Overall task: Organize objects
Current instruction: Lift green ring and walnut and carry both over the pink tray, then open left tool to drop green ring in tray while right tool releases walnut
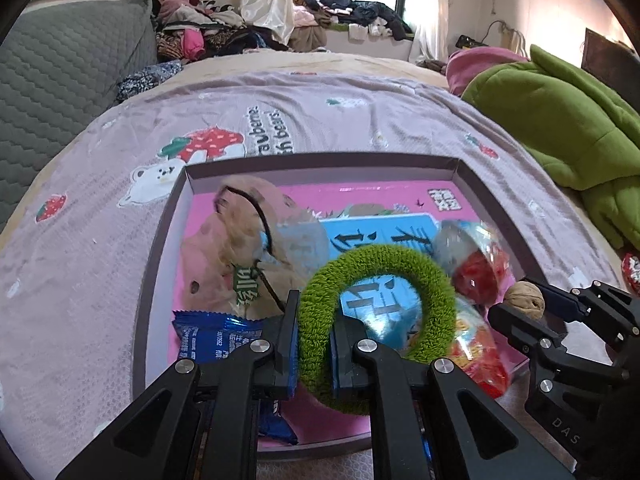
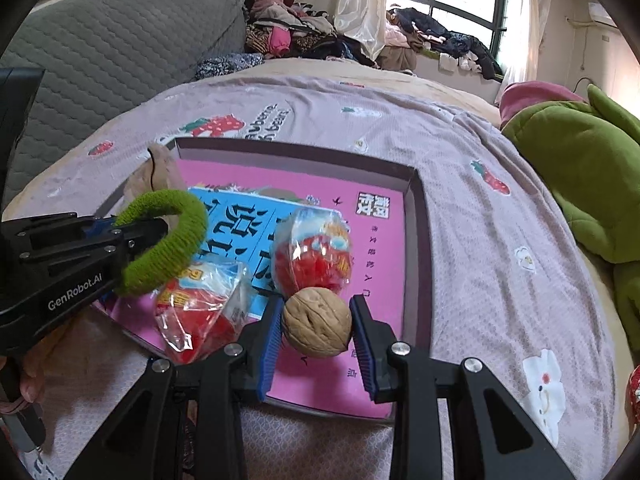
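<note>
Box (image 2: 416, 216) on bed (image 2: 500, 240) already holding plush toy (image 1: 240, 248), snack packets (image 2: 316, 248), blue wrapper (image 1: 208, 336). Left gripper (image 1: 314, 340) clamped on green ring (image 1: 380, 304); right gripper (image 2: 316, 330) clamped on walnut (image 2: 318, 322), both over near edge. Still to place: both.
</note>
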A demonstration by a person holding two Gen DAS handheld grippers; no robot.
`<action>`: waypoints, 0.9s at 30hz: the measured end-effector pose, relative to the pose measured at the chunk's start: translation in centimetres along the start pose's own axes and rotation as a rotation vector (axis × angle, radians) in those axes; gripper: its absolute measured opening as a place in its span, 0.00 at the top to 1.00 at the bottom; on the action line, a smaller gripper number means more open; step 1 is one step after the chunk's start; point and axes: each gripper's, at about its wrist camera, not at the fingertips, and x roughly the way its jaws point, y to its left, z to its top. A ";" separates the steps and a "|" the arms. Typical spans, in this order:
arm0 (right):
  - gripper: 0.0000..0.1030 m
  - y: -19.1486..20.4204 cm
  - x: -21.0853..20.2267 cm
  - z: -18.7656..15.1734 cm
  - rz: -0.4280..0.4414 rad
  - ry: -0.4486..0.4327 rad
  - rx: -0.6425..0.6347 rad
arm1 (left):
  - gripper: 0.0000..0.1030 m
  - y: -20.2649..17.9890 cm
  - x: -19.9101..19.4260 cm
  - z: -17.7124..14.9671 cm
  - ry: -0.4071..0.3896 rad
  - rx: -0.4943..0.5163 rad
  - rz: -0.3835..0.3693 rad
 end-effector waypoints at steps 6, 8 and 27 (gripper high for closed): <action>0.67 0.1 1.1 -0.4 -0.007 0.023 -0.002 | 0.87 0.2 0.8 -0.5 0.011 0.006 0.004; 0.67 0.1 1.4 -0.5 -0.006 0.032 -0.005 | 0.87 0.2 0.9 -0.5 0.014 0.004 0.005; 0.66 0.1 1.6 -0.4 -0.045 0.058 -0.010 | 0.53 0.4 0.7 -0.4 0.010 0.007 0.015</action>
